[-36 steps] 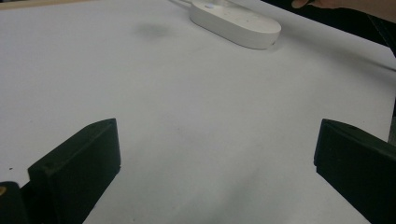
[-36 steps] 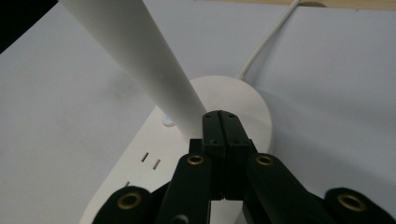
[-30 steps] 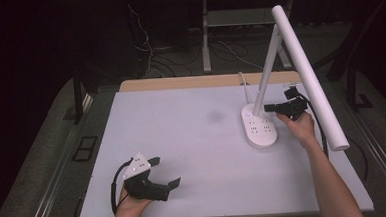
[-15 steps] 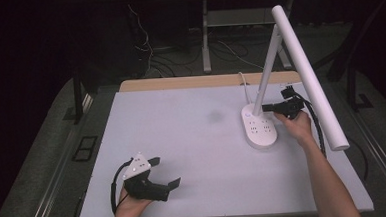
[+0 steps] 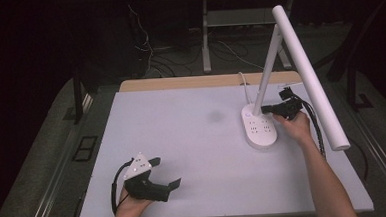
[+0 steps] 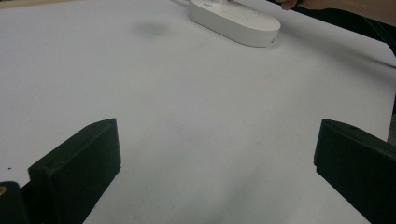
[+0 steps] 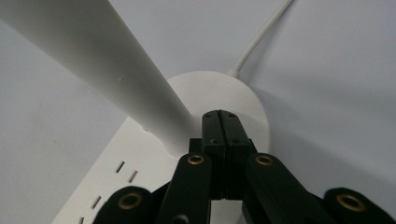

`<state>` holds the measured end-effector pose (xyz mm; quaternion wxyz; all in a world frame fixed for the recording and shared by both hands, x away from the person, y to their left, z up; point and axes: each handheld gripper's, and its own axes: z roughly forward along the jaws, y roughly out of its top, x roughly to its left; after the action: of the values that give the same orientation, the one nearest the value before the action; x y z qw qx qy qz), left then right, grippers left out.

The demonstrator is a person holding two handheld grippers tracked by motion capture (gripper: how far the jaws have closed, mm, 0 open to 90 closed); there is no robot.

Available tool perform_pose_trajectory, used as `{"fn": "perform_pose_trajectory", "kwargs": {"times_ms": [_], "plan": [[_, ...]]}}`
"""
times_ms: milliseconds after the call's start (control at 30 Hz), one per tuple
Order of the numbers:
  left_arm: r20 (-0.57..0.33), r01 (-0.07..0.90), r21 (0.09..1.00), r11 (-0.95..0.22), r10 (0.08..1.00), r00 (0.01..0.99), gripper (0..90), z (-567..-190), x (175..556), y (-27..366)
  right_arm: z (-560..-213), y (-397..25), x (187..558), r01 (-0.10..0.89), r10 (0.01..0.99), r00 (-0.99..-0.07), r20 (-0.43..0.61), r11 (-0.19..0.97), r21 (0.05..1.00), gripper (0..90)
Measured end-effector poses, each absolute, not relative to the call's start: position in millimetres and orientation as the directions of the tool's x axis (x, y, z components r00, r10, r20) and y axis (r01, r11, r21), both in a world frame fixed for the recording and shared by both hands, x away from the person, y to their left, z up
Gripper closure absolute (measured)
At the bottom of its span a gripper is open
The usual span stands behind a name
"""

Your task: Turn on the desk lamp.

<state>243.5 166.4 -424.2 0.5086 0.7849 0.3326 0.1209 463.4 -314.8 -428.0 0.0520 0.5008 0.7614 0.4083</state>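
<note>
Desk lamp [image 5: 260, 127] at table's [image 5: 182, 139] right rear, right gripper [image 5: 266, 109] at its stem. Left gripper [image 5: 165, 174] near front edge, spread wide, holding nothing [image 6: 215, 177]. Right gripper [image 7: 223, 122] pressed closed, empty, tips over lamp base [image 7: 224, 93].

Left claw [image 5: 165, 175] held low in the left hand [image 5: 130, 199], jaws spread wide apart with nothing between them, pointing forward and to the right. Right claw [image 5: 264, 108] carried by the right hand [image 5: 294, 125] on an outstretched forearm, jaws pressed tightly together, tips aimed leftward.
</note>
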Motion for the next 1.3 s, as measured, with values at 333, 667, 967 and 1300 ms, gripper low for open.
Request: {"fn": "perform_pose_trajectory", "kwargs": {"times_ms": [333,667,967,1300], "plan": [[-0.146,0.399,0.876,-0.269,0.642,0.753,0.0,-424.6,243.3,165.2,-430.7,-317.4,463.7,0.723,0.797,-0.495,0.346,0.157,0.673,89.9],[-0.143,0.394,0.879,-0.268,0.64,0.755,0.0,-424.3,242.9,164.9,-428.3,-315.1,463.1,0.738,0.81,-0.47,0.352,0.142,0.659,89.7],[-0.143,0.397,0.876,-0.273,0.639,0.756,0.0,-424.6,243.5,164.5,-415.6,-321.4,459.8,0.742,0.825,-0.47,0.312,0.178,0.647,89.7],[-0.143,0.401,0.872,-0.28,0.639,0.756,0.0,-425.1,243.9,164.0,-398.2,-330.6,448.8,0.736,0.83,-0.463,0.311,0.165,0.656,89.7]]}}
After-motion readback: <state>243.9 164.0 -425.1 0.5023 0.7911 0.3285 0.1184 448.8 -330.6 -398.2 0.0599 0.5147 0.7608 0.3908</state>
